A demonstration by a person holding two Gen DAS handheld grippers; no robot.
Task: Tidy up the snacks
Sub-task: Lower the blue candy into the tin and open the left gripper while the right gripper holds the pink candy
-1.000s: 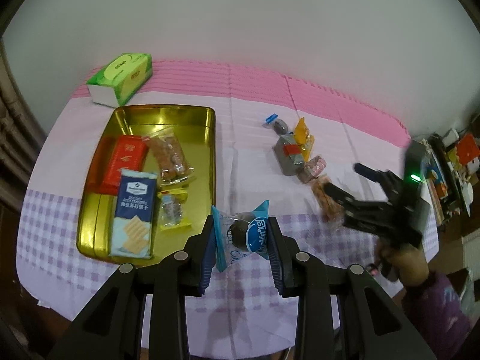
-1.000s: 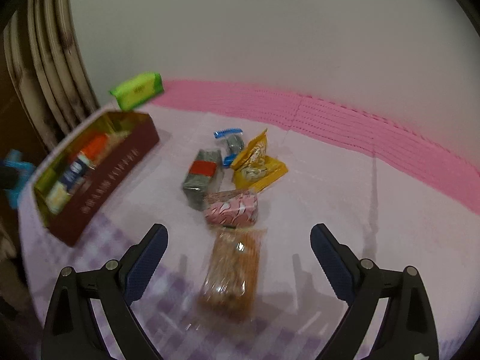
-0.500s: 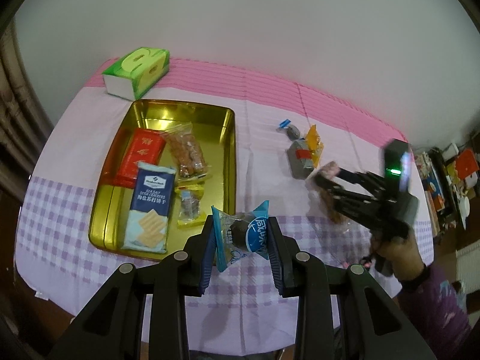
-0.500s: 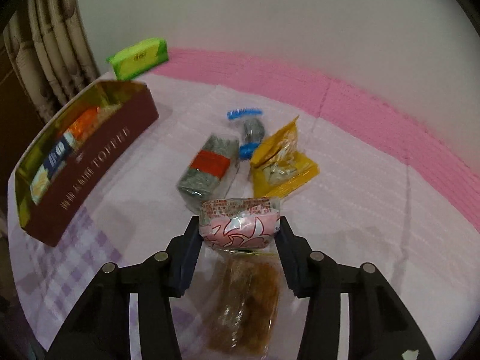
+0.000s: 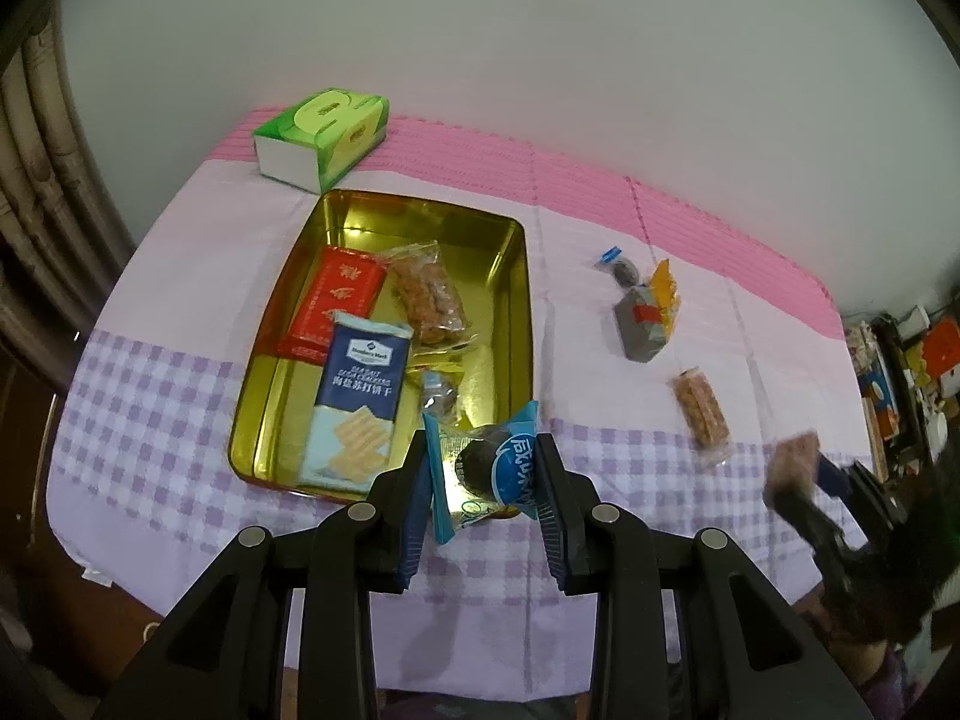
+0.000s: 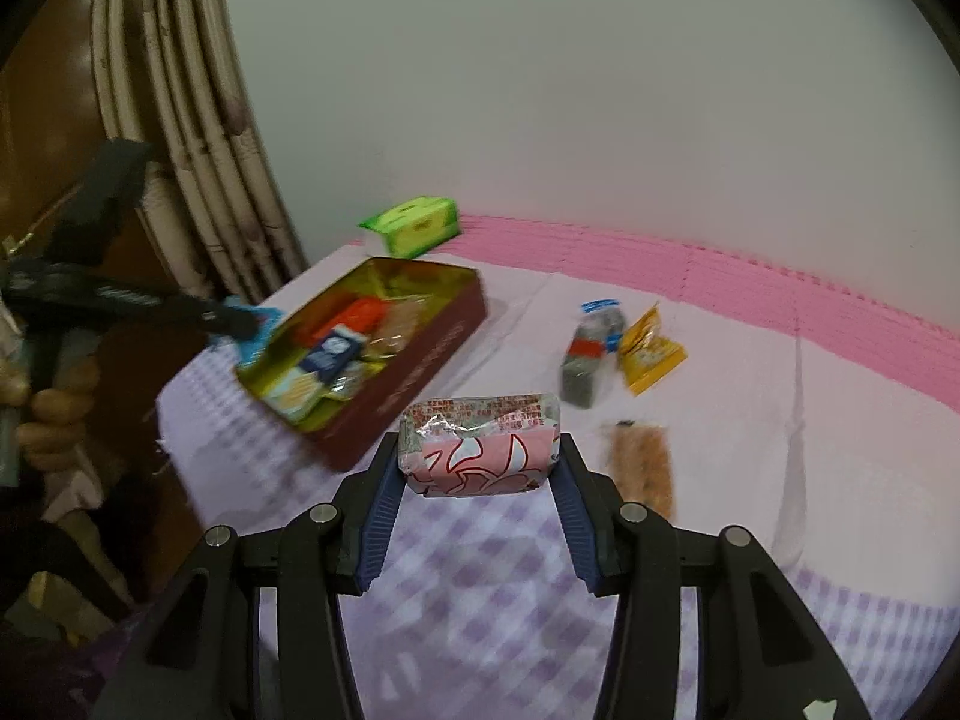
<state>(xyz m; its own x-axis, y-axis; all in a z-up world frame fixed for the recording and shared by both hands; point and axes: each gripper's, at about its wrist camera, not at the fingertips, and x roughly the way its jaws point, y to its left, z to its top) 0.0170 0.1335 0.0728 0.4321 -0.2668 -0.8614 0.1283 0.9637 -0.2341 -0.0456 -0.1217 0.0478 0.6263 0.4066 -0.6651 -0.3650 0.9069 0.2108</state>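
Note:
My left gripper [image 5: 483, 456] is shut on a blue-wrapped dark round snack [image 5: 498, 468], held over the near right corner of the gold tin [image 5: 510, 276]. In the tin lie a red box [image 5: 339, 306], a blue cracker pack [image 5: 360, 402] and a clear bag of brown pieces [image 5: 429, 294]. My right gripper [image 6: 479, 462] is shut on a pink-and-white packet [image 6: 480, 447], raised above the checked cloth. It shows blurred at the right of the left wrist view. On the cloth lie a grey packet [image 6: 579, 375], a yellow packet [image 6: 648, 354] and a brown bar [image 6: 639, 465].
A green tissue box [image 5: 324, 135] stands behind the tin by the pink strip and the white wall. A small blue-ended sweet [image 5: 621, 267] lies behind the grey packet. Curtains hang at the left, and a cluttered shelf [image 5: 900, 360] stands past the table's right end.
My right gripper closed on the pink packet, lifted it off the cloth and drew back toward the front edge. My left gripper drifted sideways with the blue snack still in it.

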